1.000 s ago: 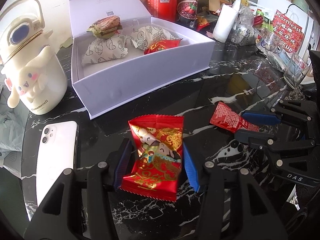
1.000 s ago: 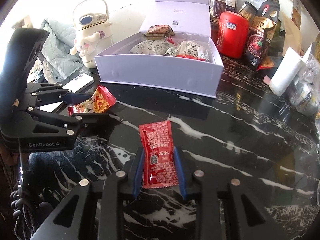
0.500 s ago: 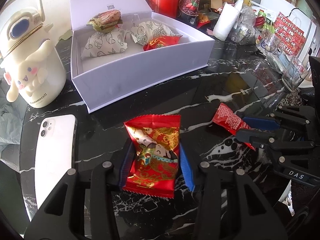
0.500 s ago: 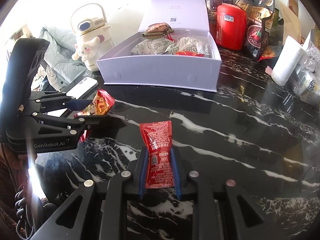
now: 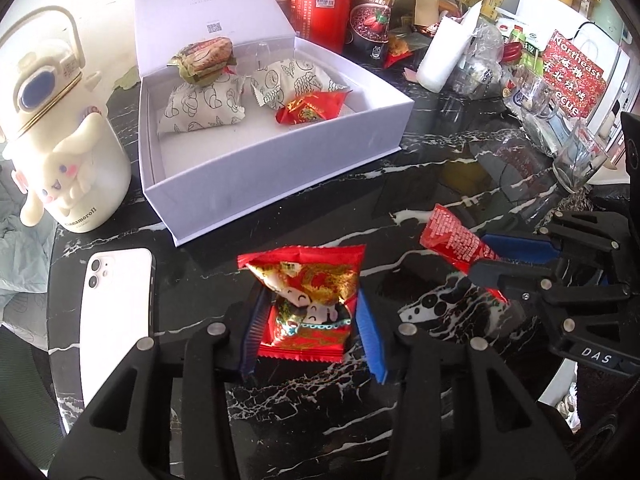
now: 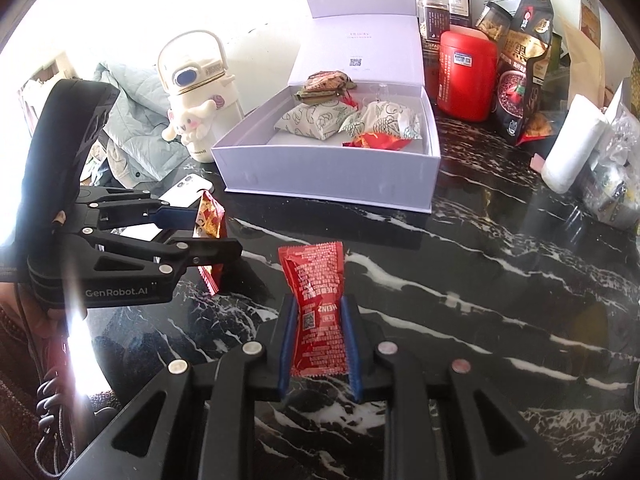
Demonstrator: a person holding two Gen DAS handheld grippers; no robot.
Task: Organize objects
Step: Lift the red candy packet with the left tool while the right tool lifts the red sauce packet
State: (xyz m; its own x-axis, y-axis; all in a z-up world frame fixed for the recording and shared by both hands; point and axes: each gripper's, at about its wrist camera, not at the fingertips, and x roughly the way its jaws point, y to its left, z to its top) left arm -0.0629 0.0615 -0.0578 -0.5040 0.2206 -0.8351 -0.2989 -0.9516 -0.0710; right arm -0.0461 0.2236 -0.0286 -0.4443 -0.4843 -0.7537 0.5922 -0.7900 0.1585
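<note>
I am pinching a red snack packet [image 5: 310, 300] in my left gripper [image 5: 310, 320] and a ketchup sachet [image 6: 318, 312] in my right gripper [image 6: 318, 344], both just lifting off the marble table [image 6: 480, 280], each needing carrying ahead into the open white box [image 6: 328, 176].

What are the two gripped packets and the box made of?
Snack packet: glossy printed foil or plastic film; crinkles, crimped edges. Ketchup sachet: shiny red film, likely foil laminate; wrinkled, serrated end. White box: matte rigid paperboard, probably; flat stiff walls, hinged lid.
</note>
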